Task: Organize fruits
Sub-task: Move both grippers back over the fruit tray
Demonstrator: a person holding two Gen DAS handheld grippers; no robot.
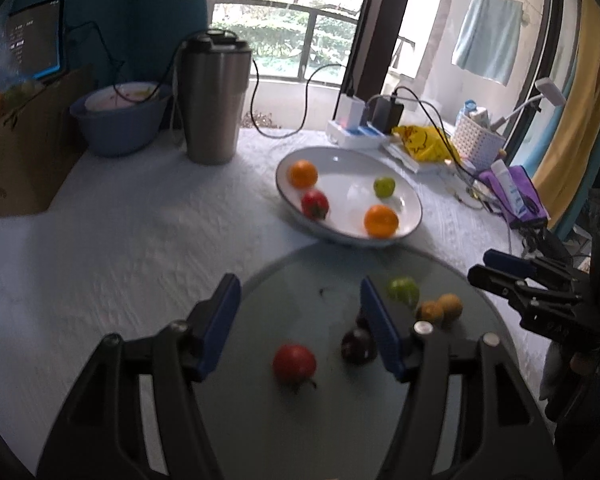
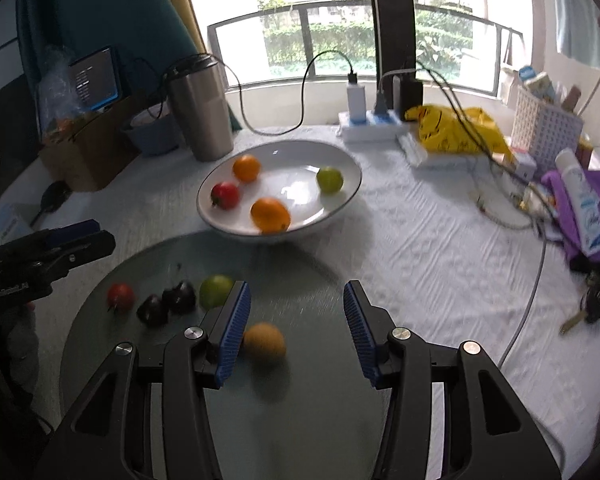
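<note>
While both claws hang over the round grey glass tray point(image 2: 320, 400), I note each stands spread wide with nothing between its blue pads. My left claw point(image 1: 300, 320) frames the red tomato point(image 1: 294, 363), with 2 dark purple plums point(image 1: 358, 345) by its right pad. My right claw point(image 2: 296, 332) has the tan round fruit point(image 2: 265, 344) just beside its left pad, a green lime point(image 2: 216, 291) beyond. The white ceramic bowl point(image 2: 340, 204) on the cloth-covered worktop point(image 2: 440, 260) already holds 4 fruits. Judgement: centre the right claw over the tan fruit, descend, squeeze gently so it does not roll on glass.
</note>
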